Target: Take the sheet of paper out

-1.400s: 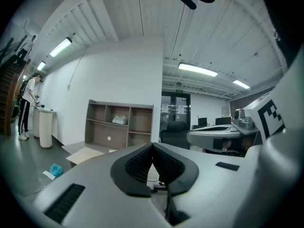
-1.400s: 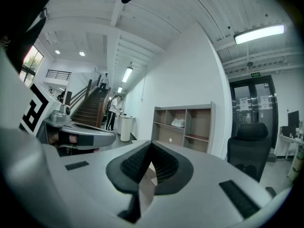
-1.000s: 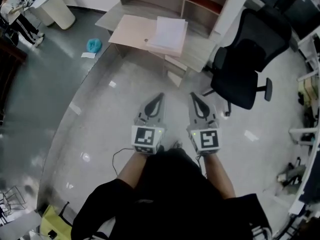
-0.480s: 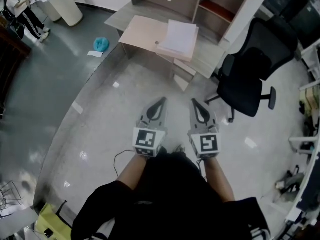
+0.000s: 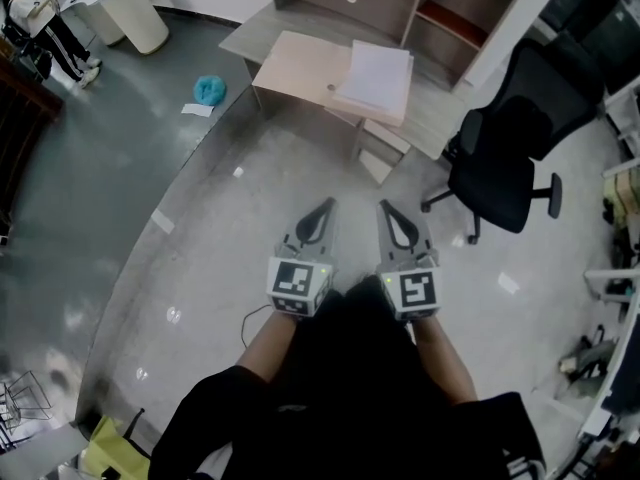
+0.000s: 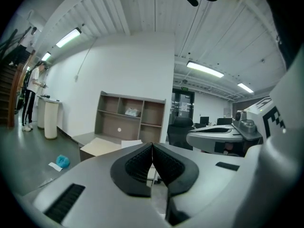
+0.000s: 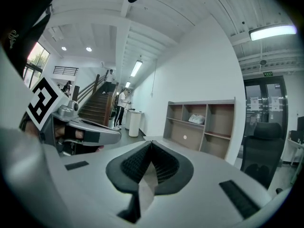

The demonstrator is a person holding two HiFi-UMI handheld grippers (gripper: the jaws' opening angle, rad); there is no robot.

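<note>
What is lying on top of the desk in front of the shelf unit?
On the desk lies a pale pink board, and a stack of white paper rests partly over its right side. Whatever lies beneath the stack is covered and cannot be seen.

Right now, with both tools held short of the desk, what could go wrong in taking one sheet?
1. The left gripper and right gripper both have jaws shut and empty; unless opened, they would only shove the white stack of paper.
2. The sheets lie stacked on a pale pink board, so a pinch may lift several.
3. The black office chair stands close beside the grey wooden desk and could get bumped.
</note>
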